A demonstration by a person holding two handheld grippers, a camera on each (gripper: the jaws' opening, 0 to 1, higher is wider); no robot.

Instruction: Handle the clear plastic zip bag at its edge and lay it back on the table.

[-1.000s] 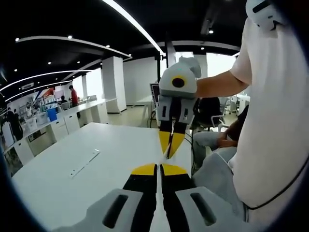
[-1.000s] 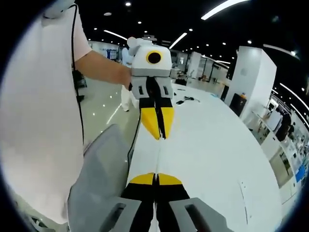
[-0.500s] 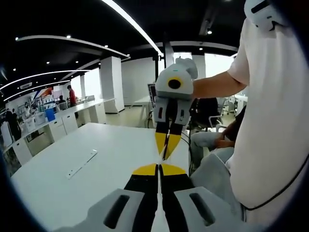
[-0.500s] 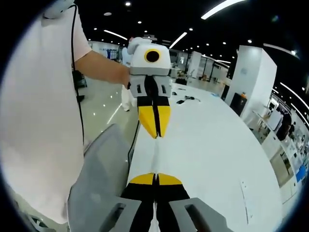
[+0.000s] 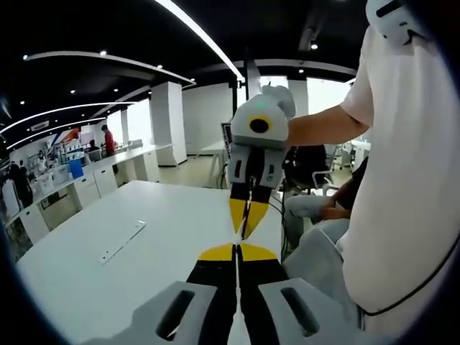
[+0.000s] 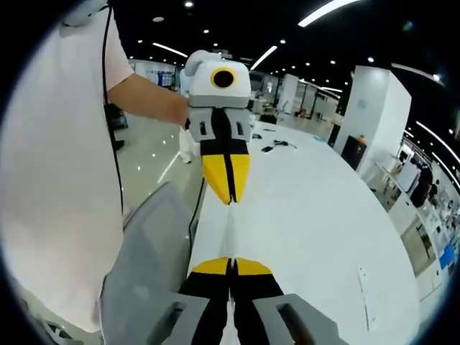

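The clear zip bag (image 6: 231,228) is stretching edge-on between two grippers above the white table (image 6: 316,215), each with jaws pressed together on an end. The left gripper view is showing the right gripper (image 5: 244,224) facing the left gripper (image 5: 237,250), plus one flat strip (image 5: 123,241) lying on the table. The right gripper view is showing dark items (image 6: 277,147) lying far behind, with the person's white shirt (image 6: 50,165) crowding one side.

Right tongs (image 6: 231,264) and left tongs (image 6: 226,195) tip to tip, jaws together, above white table (image 6: 323,215)
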